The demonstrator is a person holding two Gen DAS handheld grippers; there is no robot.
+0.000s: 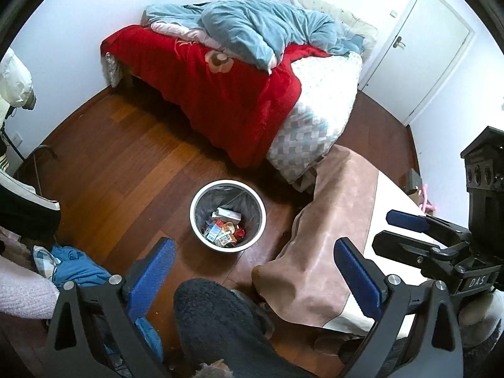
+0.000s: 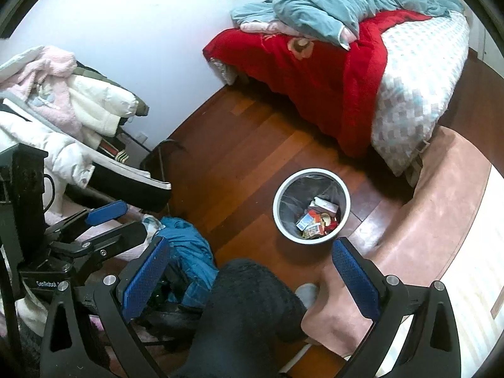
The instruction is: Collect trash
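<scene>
The waste bin (image 1: 227, 217), white-rimmed with a grey liner, stands on the wooden floor (image 1: 119, 157) between the bed (image 1: 239, 94) and the table under a pink-brown cloth (image 1: 334, 220). Trash (image 1: 224, 227) already lies at its bottom: mixed wrappers and a white carton.

Left gripper (image 1: 254, 278): jaws spread wide, nothing held. The bin sits ahead of and below the fingertips, well apart, roughly centred between the two blue pads (image 1: 151, 278).

Right gripper (image 2: 252, 278): jaws likewise spread wide and empty. The bin (image 2: 311, 206) lies ahead, nearer the right-hand finger than the left, not touching.

Each gripper appears in the other's view. In the left wrist view the right gripper (image 1: 400, 230) hovers above the table edge and carries a plate reading "DAS". In the right wrist view the left gripper (image 2: 116, 222) carries a label that seems to read "GenRobot", though it is partly cut off.

Both tools are held high, tilted down toward the floor, side by side. A leg in dark fleece trousers (image 1: 220, 324) stands directly below them. A heap of clothing (image 2: 69, 100) lies to the left, with a blue garment (image 2: 189, 252) beside it.
</scene>
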